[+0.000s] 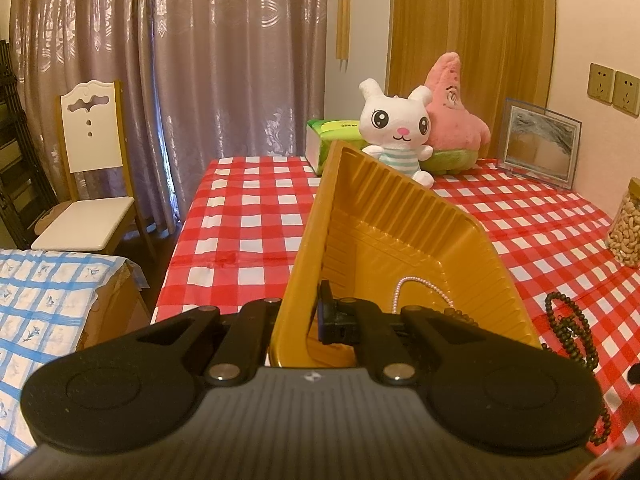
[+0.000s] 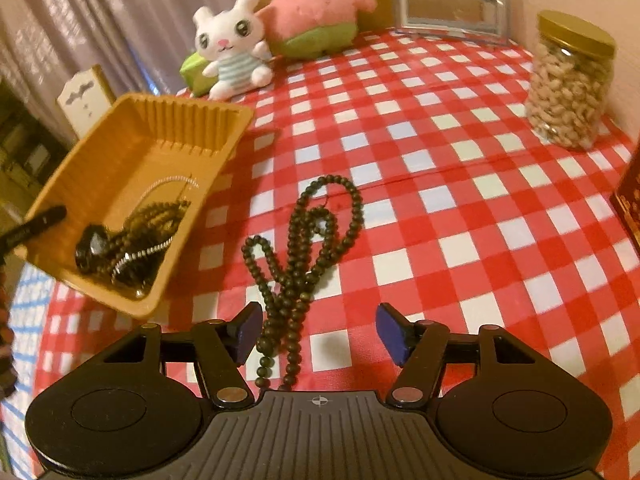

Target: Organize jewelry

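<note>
My left gripper (image 1: pixel 298 312) is shut on the near wall of the golden plastic tray (image 1: pixel 404 220) and holds it tilted. The tray (image 2: pixel 120 152) holds a pearl strand (image 1: pixel 416 284), dark beads and a silver piece (image 2: pixel 132 236). A long dark bead necklace (image 2: pixel 304 240) lies loose on the red checked tablecloth, right of the tray; it also shows in the left wrist view (image 1: pixel 572 328). My right gripper (image 2: pixel 316 332) is open just above the necklace's near end, empty.
White bunny plush (image 2: pixel 232 44), pink starfish plush (image 2: pixel 312 4) and a green tissue pack (image 1: pixel 332 136) sit at the table's far side. A picture frame (image 2: pixel 452 0) and a jar of nuts (image 2: pixel 568 84) stand right. A chair (image 1: pixel 92 168) stands left.
</note>
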Demonstrator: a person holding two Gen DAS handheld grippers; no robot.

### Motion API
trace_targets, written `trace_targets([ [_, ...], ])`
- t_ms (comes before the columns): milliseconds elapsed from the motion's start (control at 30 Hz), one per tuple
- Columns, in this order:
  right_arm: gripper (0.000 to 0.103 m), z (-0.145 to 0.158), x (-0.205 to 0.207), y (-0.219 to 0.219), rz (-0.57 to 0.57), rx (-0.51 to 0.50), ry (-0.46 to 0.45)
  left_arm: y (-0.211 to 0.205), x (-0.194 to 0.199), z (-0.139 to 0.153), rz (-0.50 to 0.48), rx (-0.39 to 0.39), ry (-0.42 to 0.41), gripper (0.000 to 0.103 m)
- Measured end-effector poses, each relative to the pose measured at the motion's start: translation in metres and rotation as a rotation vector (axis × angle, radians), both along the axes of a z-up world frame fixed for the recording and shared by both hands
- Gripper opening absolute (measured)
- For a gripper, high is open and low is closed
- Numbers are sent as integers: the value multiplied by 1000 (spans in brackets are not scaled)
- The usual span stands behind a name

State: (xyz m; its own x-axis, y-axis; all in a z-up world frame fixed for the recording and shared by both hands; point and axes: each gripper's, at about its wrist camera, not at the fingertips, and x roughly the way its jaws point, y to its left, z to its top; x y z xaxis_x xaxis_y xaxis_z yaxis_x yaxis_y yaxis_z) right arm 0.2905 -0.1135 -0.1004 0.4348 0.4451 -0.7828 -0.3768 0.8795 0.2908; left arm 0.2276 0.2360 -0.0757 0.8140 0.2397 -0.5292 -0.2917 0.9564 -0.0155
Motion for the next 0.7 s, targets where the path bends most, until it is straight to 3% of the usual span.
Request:
trace_targets([
  [433, 63, -16, 7, 49, 258, -105, -162, -2, -1, 0, 12, 1, 5, 6],
  [700, 63, -40, 8, 67, 438, -238, -245, -2, -2, 0, 18, 1, 9, 6],
])
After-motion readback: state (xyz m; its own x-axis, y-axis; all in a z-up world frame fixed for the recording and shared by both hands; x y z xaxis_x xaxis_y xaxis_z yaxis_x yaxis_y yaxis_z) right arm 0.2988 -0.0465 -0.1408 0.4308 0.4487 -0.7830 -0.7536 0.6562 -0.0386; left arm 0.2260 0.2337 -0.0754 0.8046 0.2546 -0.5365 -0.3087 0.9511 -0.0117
